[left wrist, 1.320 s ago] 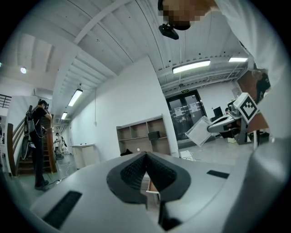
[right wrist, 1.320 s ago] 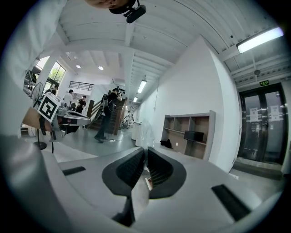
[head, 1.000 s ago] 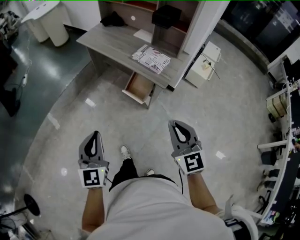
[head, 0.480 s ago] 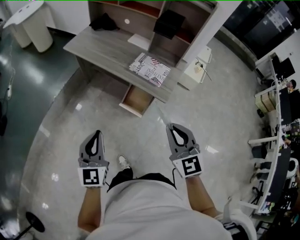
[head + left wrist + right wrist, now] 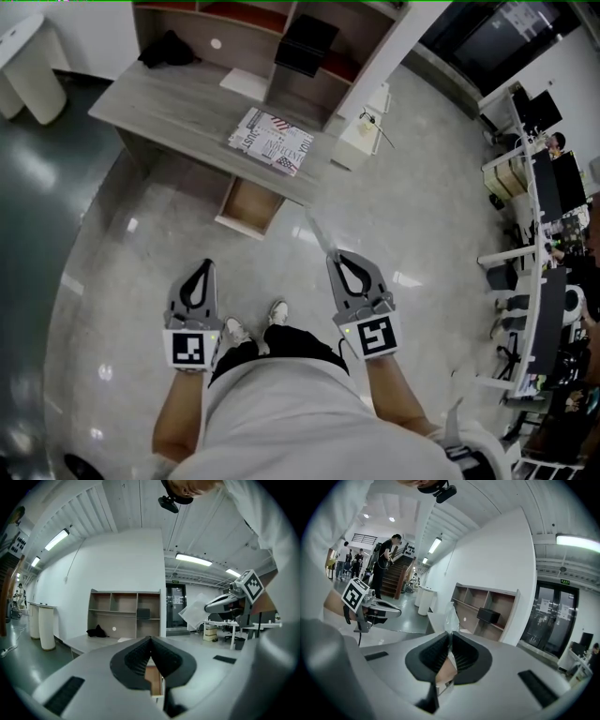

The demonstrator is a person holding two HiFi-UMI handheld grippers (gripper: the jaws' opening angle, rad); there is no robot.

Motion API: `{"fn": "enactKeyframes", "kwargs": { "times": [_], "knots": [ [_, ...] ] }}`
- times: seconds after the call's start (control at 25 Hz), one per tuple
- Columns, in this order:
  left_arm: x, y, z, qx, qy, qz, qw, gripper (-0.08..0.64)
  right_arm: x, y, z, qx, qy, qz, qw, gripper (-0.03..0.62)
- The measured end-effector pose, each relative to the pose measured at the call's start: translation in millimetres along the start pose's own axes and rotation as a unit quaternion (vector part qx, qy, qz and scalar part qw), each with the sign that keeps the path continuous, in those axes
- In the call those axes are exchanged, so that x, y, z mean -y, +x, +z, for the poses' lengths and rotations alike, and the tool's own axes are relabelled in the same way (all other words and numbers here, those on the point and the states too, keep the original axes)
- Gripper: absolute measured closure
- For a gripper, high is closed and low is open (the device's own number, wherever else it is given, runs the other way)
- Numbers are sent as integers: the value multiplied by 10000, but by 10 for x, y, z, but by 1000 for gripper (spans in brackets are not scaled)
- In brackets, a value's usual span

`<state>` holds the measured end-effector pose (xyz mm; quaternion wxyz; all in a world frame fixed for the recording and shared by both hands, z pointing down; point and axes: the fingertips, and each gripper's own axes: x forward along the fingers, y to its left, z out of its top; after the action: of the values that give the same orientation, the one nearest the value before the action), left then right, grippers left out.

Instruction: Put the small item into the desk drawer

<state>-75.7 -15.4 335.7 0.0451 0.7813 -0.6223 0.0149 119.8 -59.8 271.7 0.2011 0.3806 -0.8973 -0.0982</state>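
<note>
Clear bag (image 5: 450, 612) in right gripper (image 5: 336, 256); one open drawer (image 5: 247, 208).

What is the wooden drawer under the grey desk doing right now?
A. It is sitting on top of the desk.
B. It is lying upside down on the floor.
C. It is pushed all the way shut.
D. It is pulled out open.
D: the light brown wooden drawer sticks out from under the grey wooden desk, and its inside shows in the head view.

Bare floor (image 5: 169, 244) lies open all the way to the pulled-out drawer (image 5: 248, 208); the surface (image 5: 159, 108) above covers only the drawer's rear part.
</note>
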Motion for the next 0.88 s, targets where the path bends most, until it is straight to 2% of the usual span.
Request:
{"fn": "enactKeyframes", "kwargs": {
  "times": [0.2, 0.4, 0.56, 0.72, 0.88],
  "knots": [
    [65, 150, 55, -22, 2, 11, 10000, 543, 77, 162, 6, 104, 15, 169, 9998, 561],
    [-42, 209, 85, -8, 32, 481, 9988, 543, 221, 419, -53, 276, 58, 435, 9987, 561],
    [-121, 271, 104, -151, 113, 801, 9966, 543, 386, 599, -52, 405, 53, 629, 9972, 563],
    [-194, 397, 173, -113, 126, 1051, 9943, 543, 498, 771, -154, 321, 59, 786, 9964, 561],
    [-228, 445, 106, -256, 110, 1248, 9918, 543, 507, 935, -320, 175, 91, 992, 9949, 561]
  ]
}}
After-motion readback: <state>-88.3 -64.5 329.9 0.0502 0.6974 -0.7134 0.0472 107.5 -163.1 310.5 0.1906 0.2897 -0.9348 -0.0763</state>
